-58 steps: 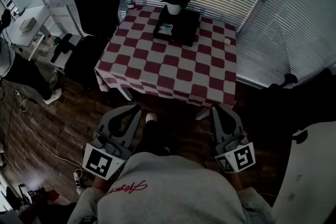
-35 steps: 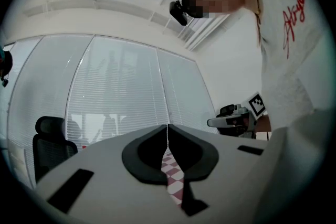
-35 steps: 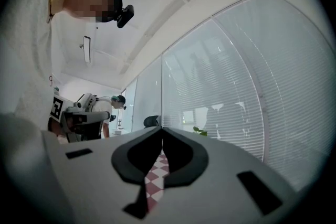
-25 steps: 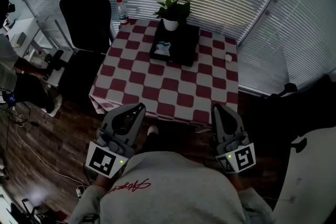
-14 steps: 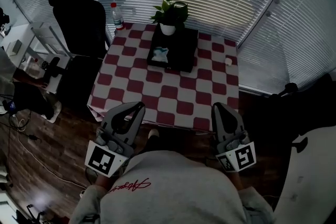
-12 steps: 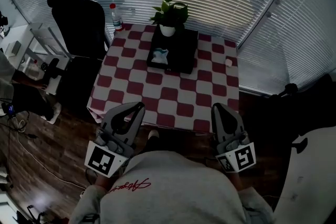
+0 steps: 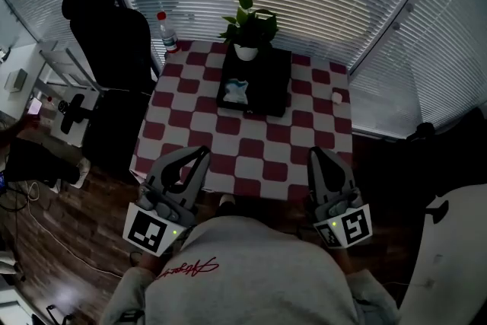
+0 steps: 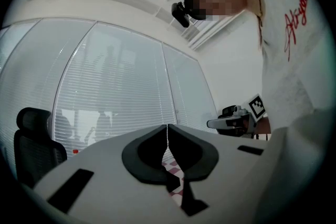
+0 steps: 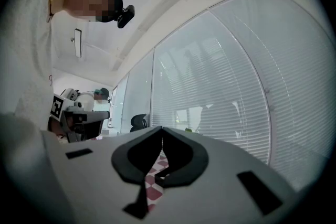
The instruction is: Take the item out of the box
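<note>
The left gripper (image 7: pixel 199 156) and right gripper (image 7: pixel 316 156) hover by the bench (image 7: pixel 251 156), jaws pressed together. The item (image 7: pixel 238 91) lies in the box (image 7: pixel 275 80).

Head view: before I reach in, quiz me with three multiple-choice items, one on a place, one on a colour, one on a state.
1. Where does the pale blue-and-white item lie?
A. on the bare cloth
B. inside the flat black box
C. on the office chair

2. What colour is the cap of the clear plastic bottle at the far left corner of the red-and-white chequered table?
A. red
B. green
C. yellow

3. How do the left claw and the right claw stand?
A. both open
B. both shut, holding nothing
C. the right one shut on the item

Answers:
1. B: the item rests within the box's walls, just in front of the green potted plant.
2. A: the cap shows red against the blinds.
3. B: each gripper view shows its jaws meeting with nothing between them.
</note>
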The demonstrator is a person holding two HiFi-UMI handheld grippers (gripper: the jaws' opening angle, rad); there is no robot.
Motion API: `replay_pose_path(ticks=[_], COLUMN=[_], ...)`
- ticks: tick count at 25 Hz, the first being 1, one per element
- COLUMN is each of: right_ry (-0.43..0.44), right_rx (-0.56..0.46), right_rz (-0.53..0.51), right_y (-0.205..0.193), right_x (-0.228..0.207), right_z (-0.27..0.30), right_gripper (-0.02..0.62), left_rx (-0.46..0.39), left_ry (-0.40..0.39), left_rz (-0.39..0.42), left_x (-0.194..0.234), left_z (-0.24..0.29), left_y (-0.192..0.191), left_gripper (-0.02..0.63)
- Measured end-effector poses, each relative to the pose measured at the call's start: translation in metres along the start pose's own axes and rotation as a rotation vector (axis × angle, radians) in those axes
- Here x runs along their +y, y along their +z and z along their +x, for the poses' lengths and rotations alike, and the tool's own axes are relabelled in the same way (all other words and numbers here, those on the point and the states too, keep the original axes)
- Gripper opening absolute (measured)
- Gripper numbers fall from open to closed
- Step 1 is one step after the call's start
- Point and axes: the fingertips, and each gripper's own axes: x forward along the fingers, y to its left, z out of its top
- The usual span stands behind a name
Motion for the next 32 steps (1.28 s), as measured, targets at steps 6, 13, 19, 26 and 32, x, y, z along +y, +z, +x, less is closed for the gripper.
replay_pose_path(ticks=[6, 13, 19, 26, 32], right_ry=[-0.011, -0.037, -0.056, -0.074, -0.068], right_rx=[-0.002, -0.002, 0.005, 0.015, 0.031], right_rz=[-0.003, -0.011, -0.016, -0.020, -0.018], right_y=[-0.004, -0.008, -0.013, -0.015, -0.016], right_x=[0.000, 0.000, 0.000, -0.003, -0.009], right_z=[0.028, 0.052, 0.071, 0.088, 0.100], right_gripper=[0.011, 0.011, 0.011, 0.011, 0.011], left_rx=[-0.004, -0.008, -0.004, 0.005, 0.004], left_ry=[-0.014, -0.040, -0.060, -0.085, -0.083], left_rz=[0.000, 0.001, -0.009, -0.016, -0.021], left_x=[0.028, 0.055, 0.075, 0.094, 0.101], left_z=[0.009, 0.017, 0.022, 0.031, 0.040], left_y=[-0.006, -0.012, -0.019, -0.026, -0.026], left_gripper=[0.018, 0.018, 0.018, 0.018, 0.018])
